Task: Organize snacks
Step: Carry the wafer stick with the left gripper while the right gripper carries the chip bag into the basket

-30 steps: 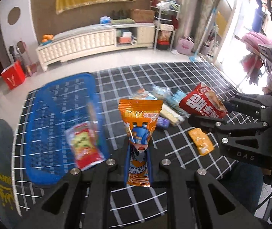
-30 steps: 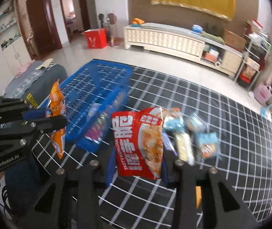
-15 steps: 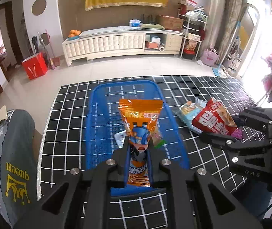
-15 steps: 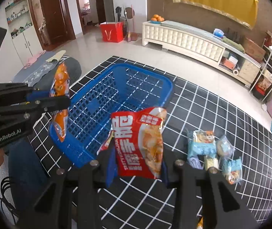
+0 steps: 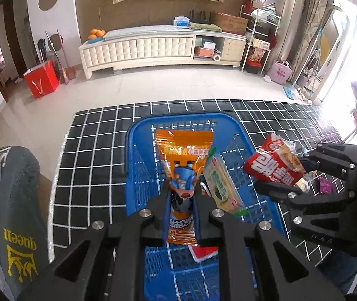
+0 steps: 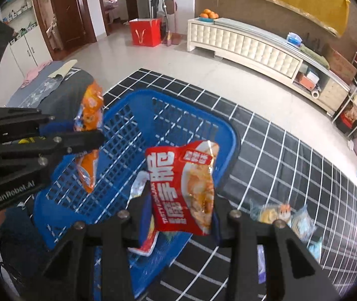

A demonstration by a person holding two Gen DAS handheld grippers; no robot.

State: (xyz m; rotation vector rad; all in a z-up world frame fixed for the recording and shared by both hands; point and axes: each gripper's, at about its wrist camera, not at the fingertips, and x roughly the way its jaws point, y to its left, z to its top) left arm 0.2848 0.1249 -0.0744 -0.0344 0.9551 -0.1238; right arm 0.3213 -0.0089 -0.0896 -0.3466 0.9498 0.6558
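Claws both carried packets above the basket. Left claw (image 5: 182, 195) was clamped shut on the lower half of an orange snack packet (image 5: 184, 160), which stood upright between the fingers, directly over the blue basket (image 5: 138, 155). Right claw (image 6: 182, 208) was likewise pinched tight on a red snack packet (image 6: 186, 185), upright and slightly crumpled, hanging over the basket's near right rim. In the left wrist view the right claw reached in from the right side, its red packet just beside the basket's right wall. Inside the basket lay a green-and-white packet (image 5: 222, 185) tilted along the right side, with a red-and-white packet (image 5: 203, 253) flat on the mesh floor nearer the camera. Basket sat on a black tabletop (image 5: 98, 165) gridded with white lines. To the right of the basket, on the same tabletop, a loose cluster of pale blue and yellow packets (image 6: 288, 215) lay well apart from the basket; they were blurred, labels unreadable. Grey cloth with yellow "queen" lettering (image 5: 20, 238) hung at the tabletop's left edge.
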